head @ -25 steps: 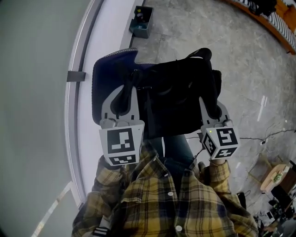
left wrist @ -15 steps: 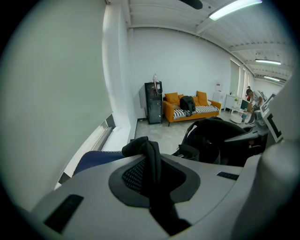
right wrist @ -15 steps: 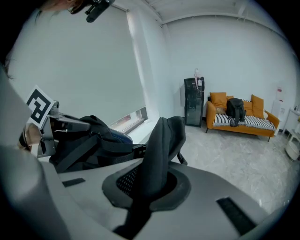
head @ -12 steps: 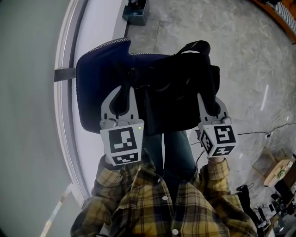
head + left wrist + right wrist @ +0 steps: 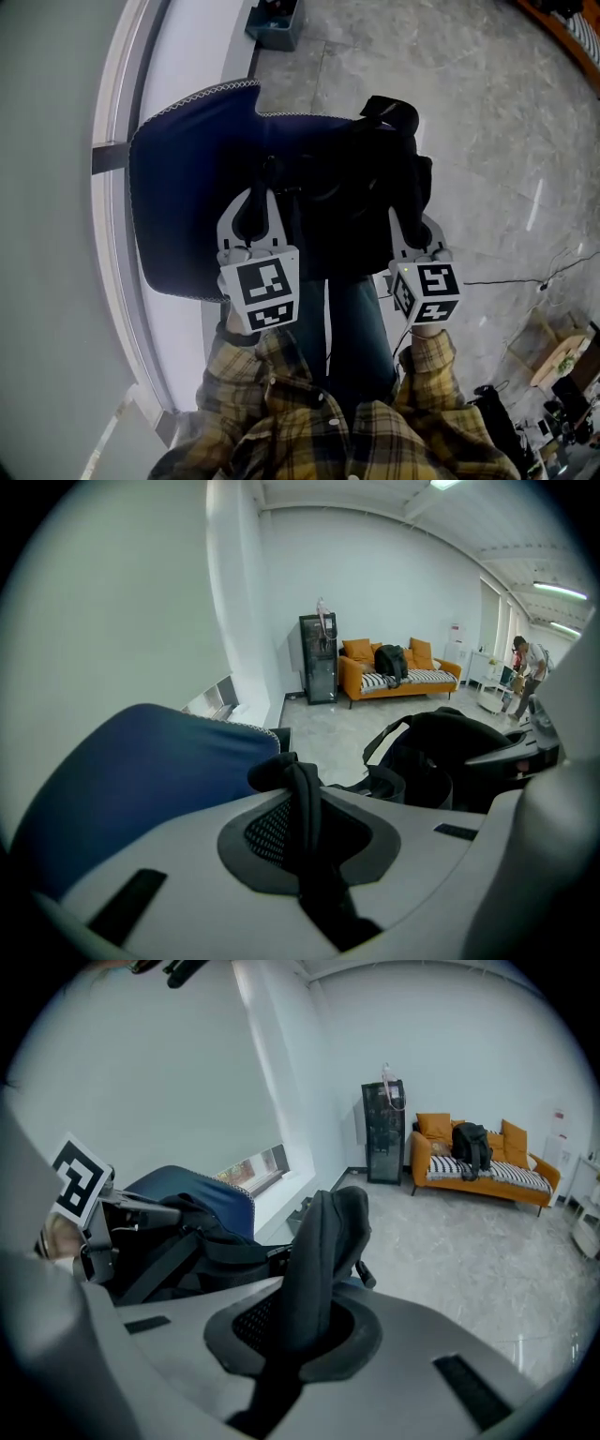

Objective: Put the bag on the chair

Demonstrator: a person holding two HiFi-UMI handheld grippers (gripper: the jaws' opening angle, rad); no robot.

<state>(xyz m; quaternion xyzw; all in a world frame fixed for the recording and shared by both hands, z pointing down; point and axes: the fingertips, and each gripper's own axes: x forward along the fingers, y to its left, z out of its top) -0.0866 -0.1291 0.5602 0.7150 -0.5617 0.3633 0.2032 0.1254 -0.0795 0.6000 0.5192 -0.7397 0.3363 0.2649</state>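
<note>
Black fabric fills the middle of the head view: a backpack-style bag [image 5: 361,183] hangs between the two grippers, over the right-hand part of a navy-blue chair [image 5: 178,206] with pale stitching along its edge. The left gripper [image 5: 255,208] has its jaws nearly together on a thin strap [image 5: 305,822]. In the left gripper view that strap runs up through the narrow gap between the pads and bunches just above them. The right gripper [image 5: 405,223] is closed even tighter on a padded strap [image 5: 323,1241], which stands up between its pads as a broad dark band. Both grippers point steeply down toward the seat.

By the look of it, the task is well along but not finished. The bag has been brought above the chair and lowered close to the cushion. No view shows its underside, so it cannot be told whether it already rests on the seat. Its far end also seems to reach past the chair's edge, over the grey stone floor [image 5: 487,141]. What is probably left is to set the bag's weight fully on the cushion, perhaps a little further in, then open both sets of jaws and draw the grippers off the straps.

An orange sofa [image 5: 398,672] and a dark cabinet [image 5: 319,658] stand well apart, against the far wall.
</note>
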